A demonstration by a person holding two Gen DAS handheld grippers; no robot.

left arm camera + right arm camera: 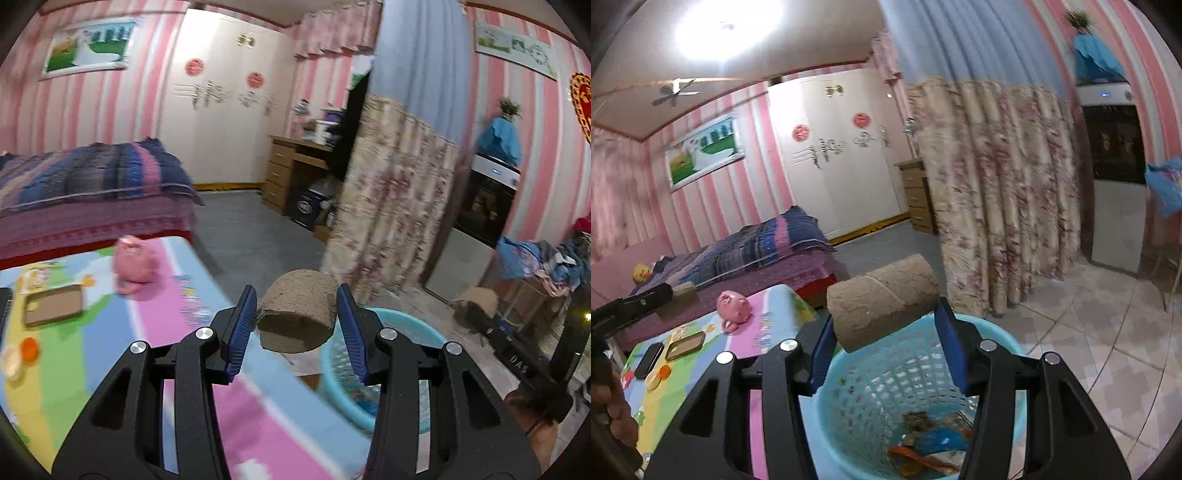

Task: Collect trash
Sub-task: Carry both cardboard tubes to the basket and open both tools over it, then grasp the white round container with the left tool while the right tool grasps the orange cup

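Step in hand looked like the drop: both grippers carried a cardboard tube toward the bin, neither let go yet

Left gripper (297, 325) held a short, fat cardboard tube (297, 314) between its blue ribbed pads (240, 332), open end facing the camera; the left pad touched, contact on the right pad was hard to confirm. It sat over the table edge (258, 398), with the basket (424, 332) below and to the right of the fingers

Right gripper (886, 332) clamped a longer tube (882, 302) crosswise, tilted up to the right, directly above the basket's (849, 369) open mouth

Tubes: brown, rough, fibrous, rigid-looking. Basket: light blue plastic, round, lattice wall, with scraps already at the bottom

Next, by my read: right just needed to spread its fingers; left needed to shift right over the rim first. Tube could roll or bounce off the rim if dropped off-centre

Still on the table ahead-left of the left gripper: flat cardboard tray (53, 304), orange cap (29, 349)
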